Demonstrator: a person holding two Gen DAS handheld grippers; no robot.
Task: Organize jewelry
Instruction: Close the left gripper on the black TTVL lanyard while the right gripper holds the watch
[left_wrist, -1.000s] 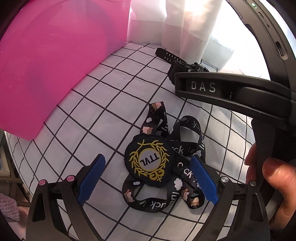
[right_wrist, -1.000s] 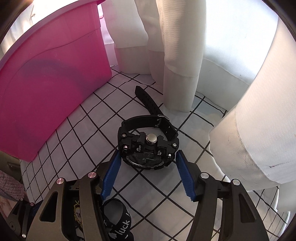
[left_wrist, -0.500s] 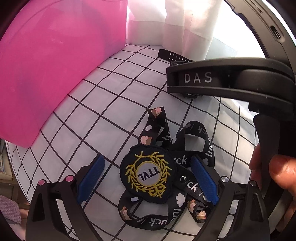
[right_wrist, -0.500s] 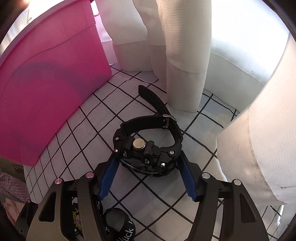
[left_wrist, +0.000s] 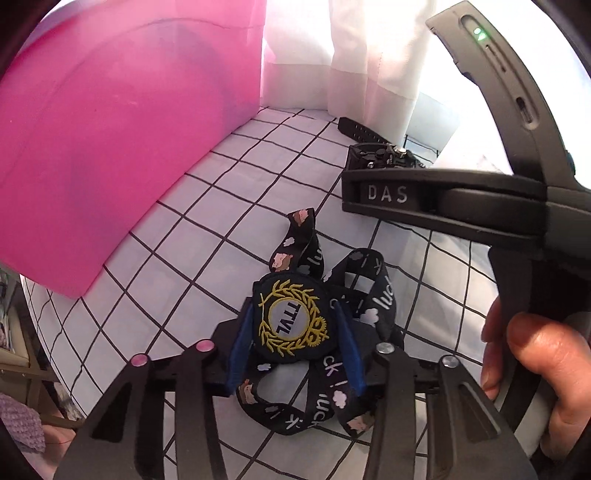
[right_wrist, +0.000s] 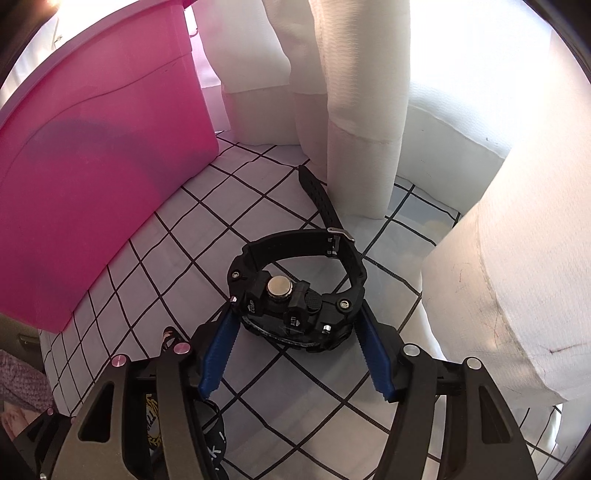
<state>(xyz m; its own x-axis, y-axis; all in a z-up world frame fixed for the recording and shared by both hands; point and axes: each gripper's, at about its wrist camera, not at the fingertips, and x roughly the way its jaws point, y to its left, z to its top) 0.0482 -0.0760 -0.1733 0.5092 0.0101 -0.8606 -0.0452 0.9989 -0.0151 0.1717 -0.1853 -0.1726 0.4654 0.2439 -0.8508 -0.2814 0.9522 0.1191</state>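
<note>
A round black badge (left_wrist: 291, 321) with a gold wreath lies on a coiled black lanyard (left_wrist: 373, 295) on the white gridded cloth (left_wrist: 207, 229). My left gripper (left_wrist: 294, 314) is closing, and its blue pads (left_wrist: 240, 343) press the badge from both sides. A chunky black wristwatch (right_wrist: 295, 299) stands on its side with the crown up and its strap trailing back. My right gripper (right_wrist: 297, 317) has its pads against both flanks of the watch case. In the left wrist view the right gripper's body (left_wrist: 443, 199) hides most of the watch (left_wrist: 384, 155).
A tall pink box (left_wrist: 110, 147) fills the left side (right_wrist: 92, 166). White curtain folds (right_wrist: 362, 110) hang down to the cloth behind and to the right of the watch. A person's hand (left_wrist: 535, 362) grips the right tool's handle.
The left gripper's pads went from wide apart to closed against the badge's sides. The right gripper still sits around the watch and has shifted only slightly.
</note>
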